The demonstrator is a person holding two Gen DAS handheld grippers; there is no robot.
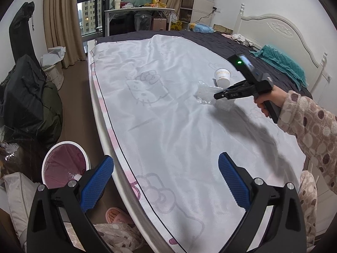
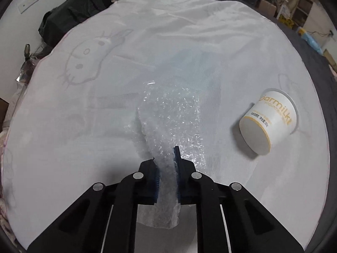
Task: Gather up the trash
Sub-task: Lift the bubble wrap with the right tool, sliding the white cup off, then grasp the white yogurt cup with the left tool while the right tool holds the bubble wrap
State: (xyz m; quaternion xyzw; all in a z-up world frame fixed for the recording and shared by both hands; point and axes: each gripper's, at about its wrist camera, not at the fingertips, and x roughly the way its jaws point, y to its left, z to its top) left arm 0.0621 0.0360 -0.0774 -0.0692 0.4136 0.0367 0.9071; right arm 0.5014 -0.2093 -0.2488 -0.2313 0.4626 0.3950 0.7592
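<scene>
My right tool (image 2: 167, 168) is clenched on a crumpled sheet of clear bubble wrap (image 2: 168, 124), the plastic pinched between the blue pads with a tail hanging out behind the jaws and the larger part spread ahead of them on the white cartoon-cat bed sheet (image 2: 84, 126). To do this step well, I judge I should keep the squeeze firm, since bubble wrap is slippery and springy, and lift straight up until the whole sheet hangs free before swinging it leftward, so the trailing end does not drag across the sheet or catch the white paper cup with gold lettering (image 2: 268, 120), which lies on its side just to the right of the wrap and apart from it. My left tool (image 1: 166, 181) is released, its blue pads spread wide with nothing between them, hovering over the near left edge of the bed. Below it on the floor, at the near left, stands the round white bin with a pink liner (image 1: 63, 164), with what looks like some clear plastic already inside; that is where I would carry the wrap. From the left view the wrap sits toward the far right of the bed, well apart from the bin, so the carry crosses most of the bed. The cup remains for later.
</scene>
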